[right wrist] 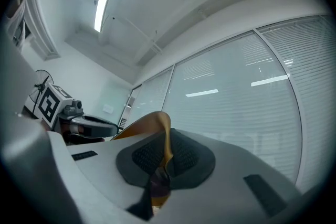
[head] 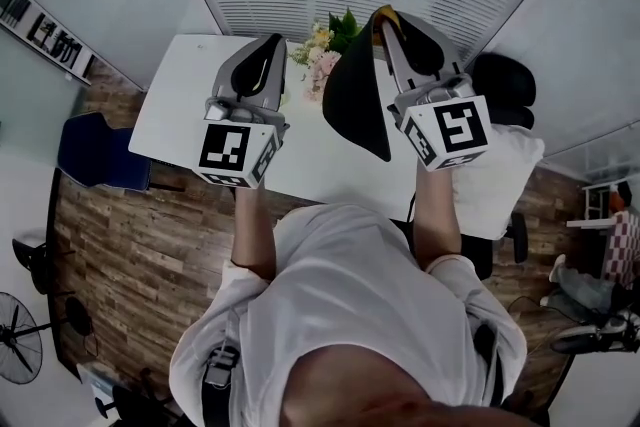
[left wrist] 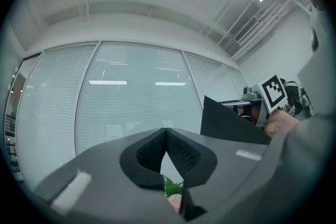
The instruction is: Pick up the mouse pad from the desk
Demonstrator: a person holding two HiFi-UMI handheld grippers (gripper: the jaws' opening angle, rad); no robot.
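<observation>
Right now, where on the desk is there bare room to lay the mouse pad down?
The desk is bare at its left end, between the left gripper and the blue chair, and along the near edge below the hanging mouse pad. The far middle is crowded by the flowers.

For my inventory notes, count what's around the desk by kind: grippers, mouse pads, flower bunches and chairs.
Grippers: 2, left gripper and right gripper
Mouse pad: 1, clamped in the right gripper
Flower bunch: 1
Chairs: 2, blue chair and black chair
Total: 6
</observation>
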